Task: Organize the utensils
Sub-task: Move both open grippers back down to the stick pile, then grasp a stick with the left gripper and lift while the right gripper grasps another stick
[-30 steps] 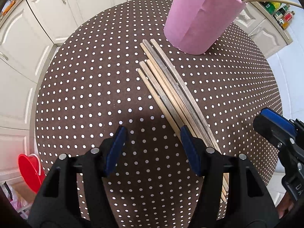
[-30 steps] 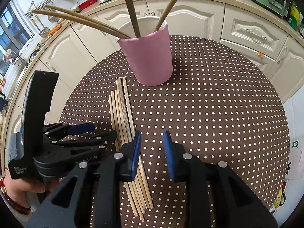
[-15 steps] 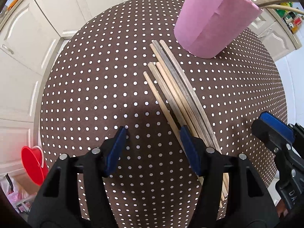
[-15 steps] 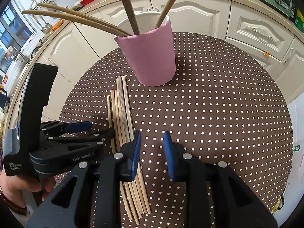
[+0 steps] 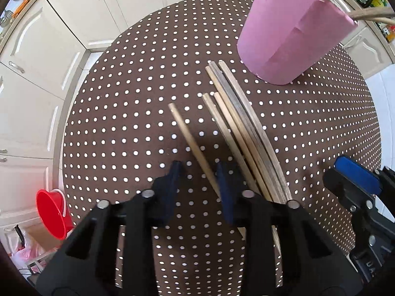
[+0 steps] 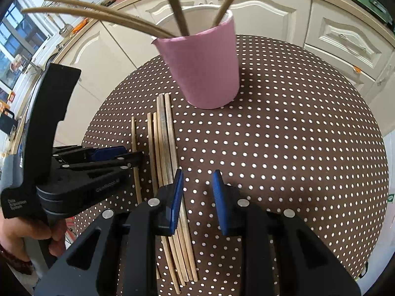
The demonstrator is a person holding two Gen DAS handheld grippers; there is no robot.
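Observation:
Several wooden chopsticks lie bundled on a round brown dotted table, just in front of a pink cup holding more chopsticks. One chopstick lies apart, left of the bundle. My left gripper points straight down over it. Its jaws are closing with this chopstick between them, against the right pad and clear of the left one. My right gripper hovers right of the bundle, narrowly open and holding nothing.
White cabinets ring the table. A red bucket stands on the floor below the table's left edge. A hand holds the left gripper at the lower left of the right wrist view.
The left jaws have narrowed sharply. One chopstick has slid left, away from the bundle, and now sits between them. The right gripper has drifted slightly and kept its gap.

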